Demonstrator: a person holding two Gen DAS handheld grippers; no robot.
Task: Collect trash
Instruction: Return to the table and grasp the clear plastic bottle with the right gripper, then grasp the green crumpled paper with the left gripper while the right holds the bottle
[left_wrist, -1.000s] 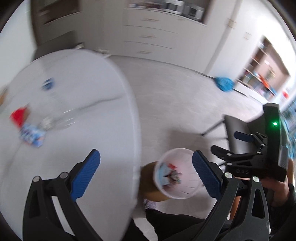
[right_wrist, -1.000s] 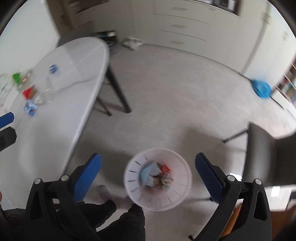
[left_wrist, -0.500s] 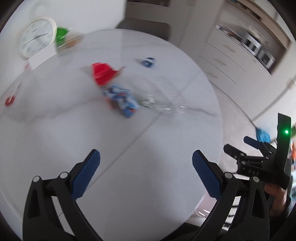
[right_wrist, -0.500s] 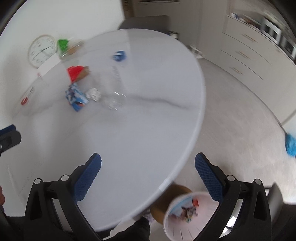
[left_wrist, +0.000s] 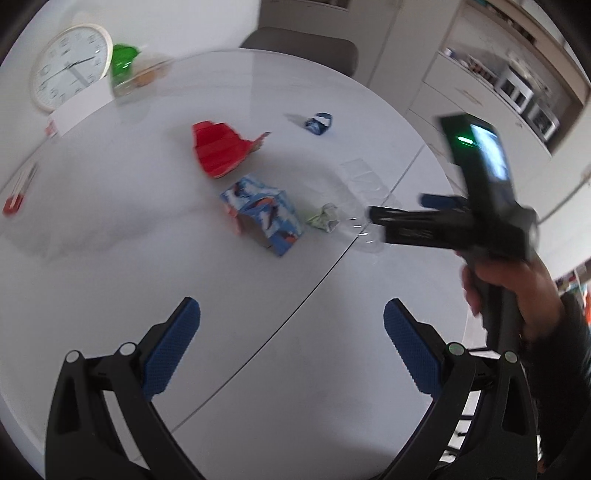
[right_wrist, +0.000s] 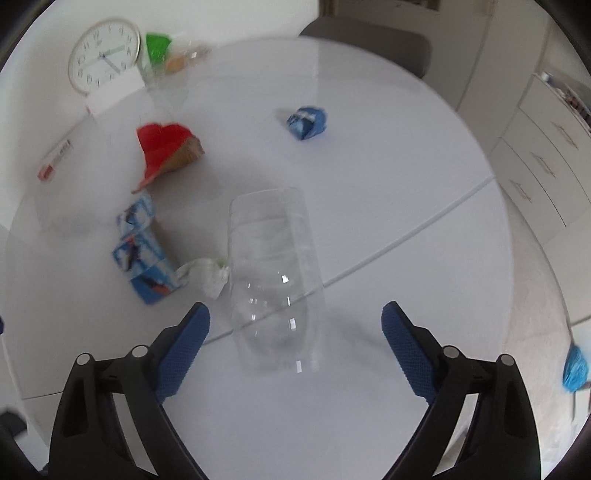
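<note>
Pickup approach: right gripper (right_wrist: 295, 332), jaws wide but closing, straddles clear bottle (right_wrist: 273, 273) untouched; next, clamp it.

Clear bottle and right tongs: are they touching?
Apart. The right wrist view shows table on both sides between the closing tongs and the bottle.

The round white table (right_wrist: 369, 177) has a smooth, glossy top with soft reflections. The clear plastic bottle (right_wrist: 273, 273) lying on it glints, thin-walled and shiny. The blue-and-white printed carton (right_wrist: 142, 254) looks like creased cardboard, the red ribbed wrapper (right_wrist: 162, 147) like folded paper. Both grippers' blue pads (right_wrist: 184, 347) look finely textured, matt.
</note>
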